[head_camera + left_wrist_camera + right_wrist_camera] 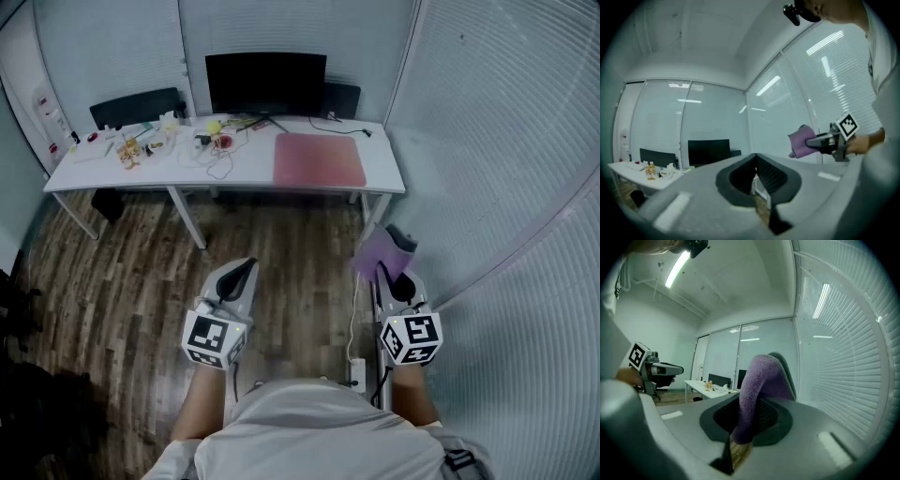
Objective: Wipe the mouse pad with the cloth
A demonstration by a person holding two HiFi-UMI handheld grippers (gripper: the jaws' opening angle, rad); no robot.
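Head view: a white desk [384,178] stands well ahead, with the pink mouse pad [319,159] flat on its right part, before a monitor [265,82]. The right gripper [390,270] is clamped on a purple cloth [378,251] above the floor. The left gripper [241,274] has its jaws pressed together, holding nothing.

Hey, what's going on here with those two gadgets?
A person stands back from a white desk, holding a gripper in each hand. The right gripper is clamped on a purple cloth. The left gripper is shut with nothing in it. The pink mouse pad lies on the desk ahead, and the cloth has not reached it yet.
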